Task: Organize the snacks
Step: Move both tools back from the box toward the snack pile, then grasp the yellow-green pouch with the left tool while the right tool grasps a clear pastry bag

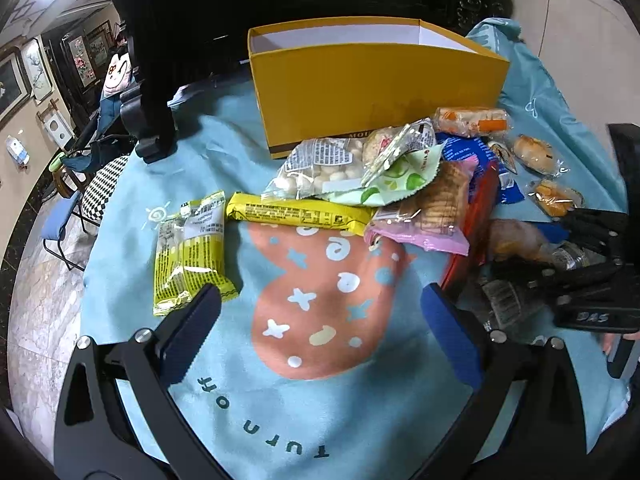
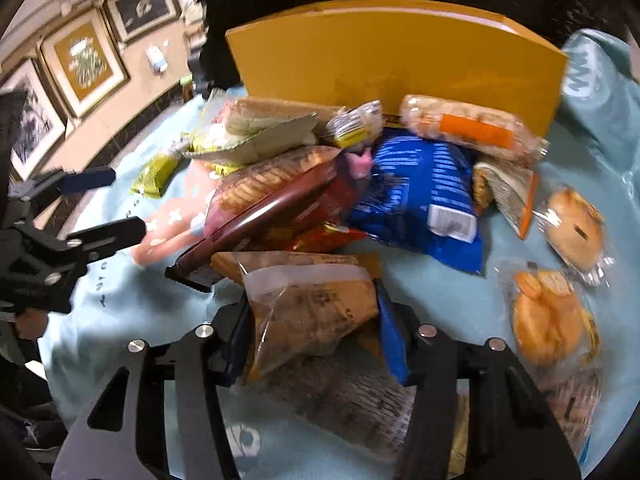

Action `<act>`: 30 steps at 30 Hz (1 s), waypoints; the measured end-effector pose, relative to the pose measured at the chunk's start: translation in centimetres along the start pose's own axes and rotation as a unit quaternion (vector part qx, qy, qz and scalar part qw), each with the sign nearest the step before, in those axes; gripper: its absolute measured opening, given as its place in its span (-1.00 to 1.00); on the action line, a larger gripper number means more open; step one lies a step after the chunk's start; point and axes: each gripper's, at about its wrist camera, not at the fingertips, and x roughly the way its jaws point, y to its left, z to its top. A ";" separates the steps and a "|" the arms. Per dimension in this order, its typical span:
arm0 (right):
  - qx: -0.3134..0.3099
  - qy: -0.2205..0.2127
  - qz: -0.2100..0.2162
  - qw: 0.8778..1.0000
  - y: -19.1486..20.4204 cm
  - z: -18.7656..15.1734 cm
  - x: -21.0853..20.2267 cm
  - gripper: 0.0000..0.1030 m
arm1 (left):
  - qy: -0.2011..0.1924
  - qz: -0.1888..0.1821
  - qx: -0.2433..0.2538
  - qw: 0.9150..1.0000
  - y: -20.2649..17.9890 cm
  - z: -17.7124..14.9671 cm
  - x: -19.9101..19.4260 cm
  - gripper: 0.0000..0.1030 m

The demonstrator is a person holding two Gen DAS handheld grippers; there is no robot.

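Note:
A pile of wrapped snacks lies on a light blue cloth (image 1: 280, 420) in front of an open yellow box (image 1: 376, 80). My right gripper (image 2: 314, 320) is shut on a brown-and-clear snack bag (image 2: 308, 308), with a blue pad pressed against each side. Behind it lie a dark red cracker bag (image 2: 272, 196), a blue bag (image 2: 420, 192) and an orange-striped packet (image 2: 468, 128). My left gripper (image 1: 320, 320) stands open over the cloth's pink figure, with nothing between its fingers. A yellow-green packet (image 1: 192, 252) lies just past its left finger, and a yellow bar (image 1: 300, 212) further on.
Two wrapped round pastries (image 2: 572, 220) (image 2: 548, 316) lie to the right of the pile. A black stand (image 1: 152, 120) rises at the cloth's back left. Chairs (image 1: 96, 192) stand on the floor beyond the table's left edge. Dark carved furniture stands behind the box.

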 end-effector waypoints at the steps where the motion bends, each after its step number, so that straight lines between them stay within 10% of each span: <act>1: 0.004 -0.003 0.003 1.000 -0.2 -0.3 -0.5 0.06 | 0.001 -0.001 -0.001 1.000 0.1 0.0 0.0 0.96; 25: 0.029 -0.038 0.002 0.999 -1.4 -1.4 -2.8 0.06 | 0.029 0.010 -0.080 0.996 7.6 1.7 4.6 0.95; 30: 0.022 -0.034 0.006 0.999 -1.0 -0.8 -2.0 0.06 | 0.048 -0.006 -0.106 0.993 9.9 2.1 6.4 0.50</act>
